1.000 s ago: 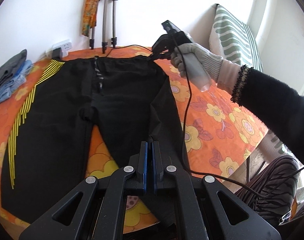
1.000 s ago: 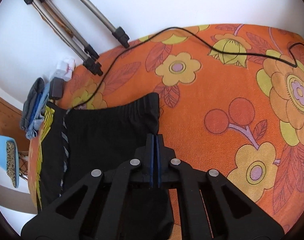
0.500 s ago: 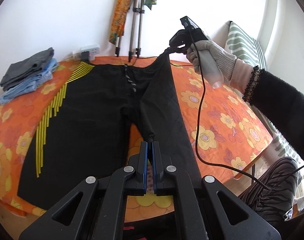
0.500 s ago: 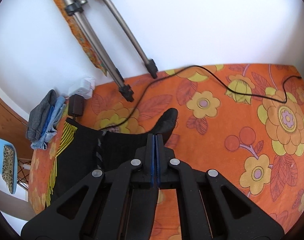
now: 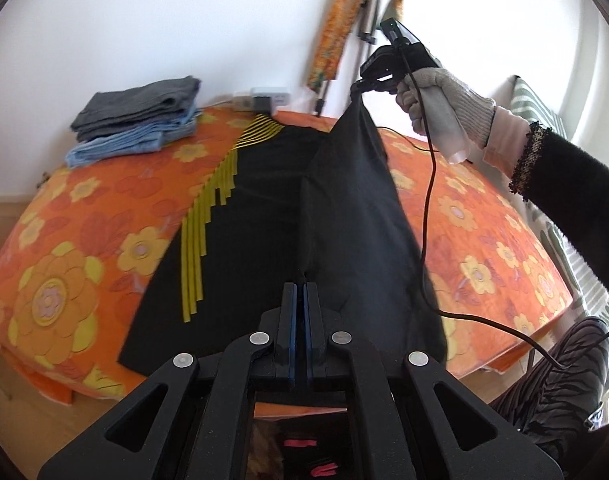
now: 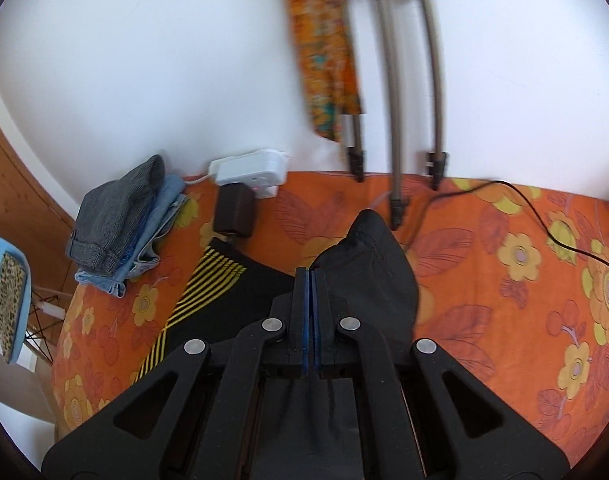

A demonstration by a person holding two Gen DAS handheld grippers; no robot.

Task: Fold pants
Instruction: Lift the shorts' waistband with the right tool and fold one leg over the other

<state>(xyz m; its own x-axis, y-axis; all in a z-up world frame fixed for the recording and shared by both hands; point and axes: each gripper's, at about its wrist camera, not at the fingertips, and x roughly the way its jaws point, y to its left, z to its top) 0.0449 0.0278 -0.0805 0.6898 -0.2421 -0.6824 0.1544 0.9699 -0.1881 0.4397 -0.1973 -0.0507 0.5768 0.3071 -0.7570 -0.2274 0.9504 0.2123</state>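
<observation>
Both hand-held grippers pinch the black yellow-striped fabric pants: right hand-held gripper lifts the waist corner, left hand-held gripper the hem; the striped leg lies leftward.

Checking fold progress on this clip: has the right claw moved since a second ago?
Yes. The right claw, shut on the pants waistband corner, has risen off the orange floral tablecloth and now sits beside the tripod legs.
</observation>
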